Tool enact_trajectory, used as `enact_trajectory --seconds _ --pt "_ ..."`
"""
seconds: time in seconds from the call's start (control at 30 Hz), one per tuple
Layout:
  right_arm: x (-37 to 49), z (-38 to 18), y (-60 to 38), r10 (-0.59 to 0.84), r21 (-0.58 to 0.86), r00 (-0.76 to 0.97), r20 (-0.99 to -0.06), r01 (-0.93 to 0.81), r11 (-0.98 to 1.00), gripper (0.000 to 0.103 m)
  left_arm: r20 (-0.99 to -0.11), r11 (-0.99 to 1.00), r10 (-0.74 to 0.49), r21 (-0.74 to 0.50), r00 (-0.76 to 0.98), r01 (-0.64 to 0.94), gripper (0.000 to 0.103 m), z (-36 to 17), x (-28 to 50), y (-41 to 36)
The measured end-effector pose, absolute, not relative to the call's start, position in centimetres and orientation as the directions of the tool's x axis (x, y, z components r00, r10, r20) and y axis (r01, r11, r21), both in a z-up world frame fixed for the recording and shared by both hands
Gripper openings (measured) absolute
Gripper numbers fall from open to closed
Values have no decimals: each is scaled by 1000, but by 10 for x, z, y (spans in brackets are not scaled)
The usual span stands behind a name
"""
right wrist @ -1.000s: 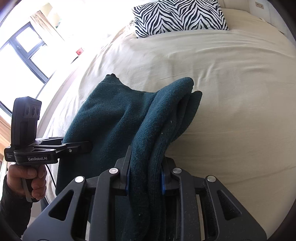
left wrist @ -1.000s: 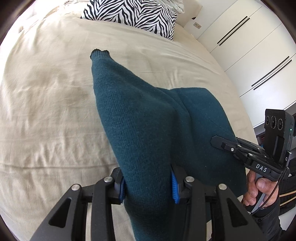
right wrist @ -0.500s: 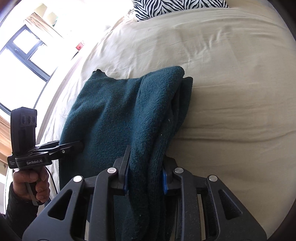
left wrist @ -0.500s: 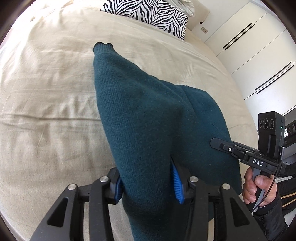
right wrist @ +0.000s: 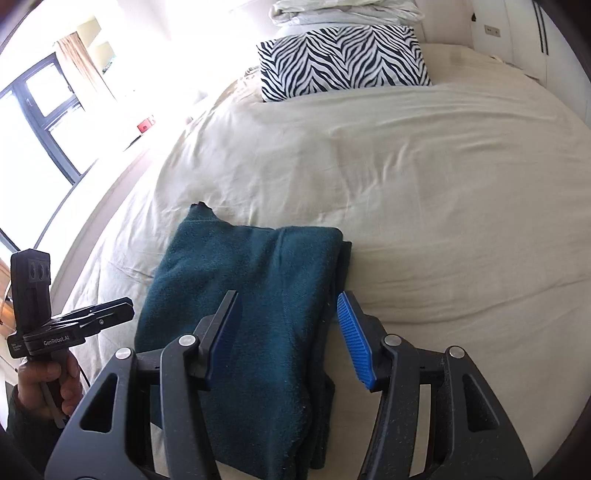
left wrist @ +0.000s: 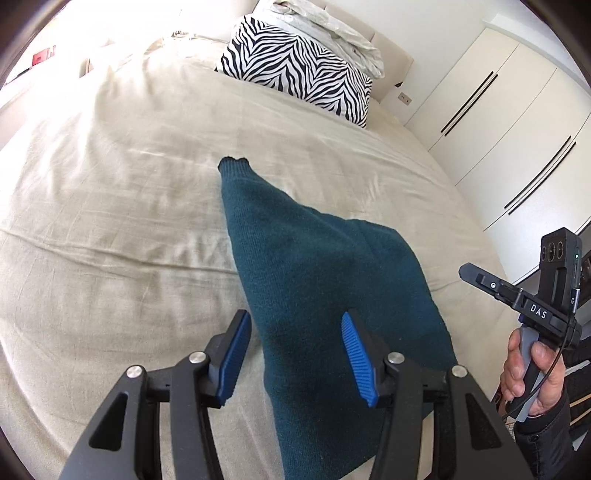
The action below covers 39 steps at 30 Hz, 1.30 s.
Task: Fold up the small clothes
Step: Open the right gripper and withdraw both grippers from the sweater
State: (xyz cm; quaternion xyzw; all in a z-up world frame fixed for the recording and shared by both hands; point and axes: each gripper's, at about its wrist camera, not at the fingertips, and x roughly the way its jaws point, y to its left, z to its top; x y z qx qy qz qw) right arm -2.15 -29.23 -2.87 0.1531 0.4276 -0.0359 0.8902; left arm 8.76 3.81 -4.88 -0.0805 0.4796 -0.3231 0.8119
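Sweater, teal knit lying folded on the bed toward six o'clock, looks soft, limp and thick, best pinched at a layered edge, with left gripper and right gripper both spread, holding nothing.

A home bedroom: a wide bed under a rumpled beige sheet, a zebra-print pillow and folded white bedding at its head edge, white wardrobe doors alongside, and a curtained window.
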Motion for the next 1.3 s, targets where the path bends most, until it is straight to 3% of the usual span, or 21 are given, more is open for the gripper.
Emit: enact_trajectory --seconds 0.17,0.27,0.4,0.53,0.83,0.93,1.0,1.1,1.3 --pt "-11 -20 -272 111 286 673 -732 156 946 53 -697 781 -608 -440 381 443 55 -41 80 47" --pt "-12 -23 -264 116 316 694 -711 167 934 53 -688 831 -553 -411 470 376 67 -46 73 56" --pt "-17 -30 -247 127 330 716 -686 151 932 53 -650 875 -481 -401 588 272 67 -64 52 67" --pt "-20 -37 -232 104 287 717 -689 139 948 53 -636 865 -487 -443 598 234 67 -80 46 65" --pt "-34 -35 -230 28 188 719 -695 144 972 53 -614 884 -461 -376 641 276 68 -62 36 59" --pt "-46 -34 -227 -9 142 719 -695 149 979 53 -607 908 -417 -306 676 286 74 -50 26 57" --pt "-55 -35 -225 -37 114 720 -693 160 981 57 -598 925 -380 -248 706 288 89 -41 17 54" --pt "-70 -33 -224 -79 89 729 -680 189 978 64 -564 944 -327 -153 758 293 103 -28 4 49" --pt "-91 -29 -222 -180 21 741 -647 253 967 78 -509 981 -165 8 845 196 103 1 -10 47"
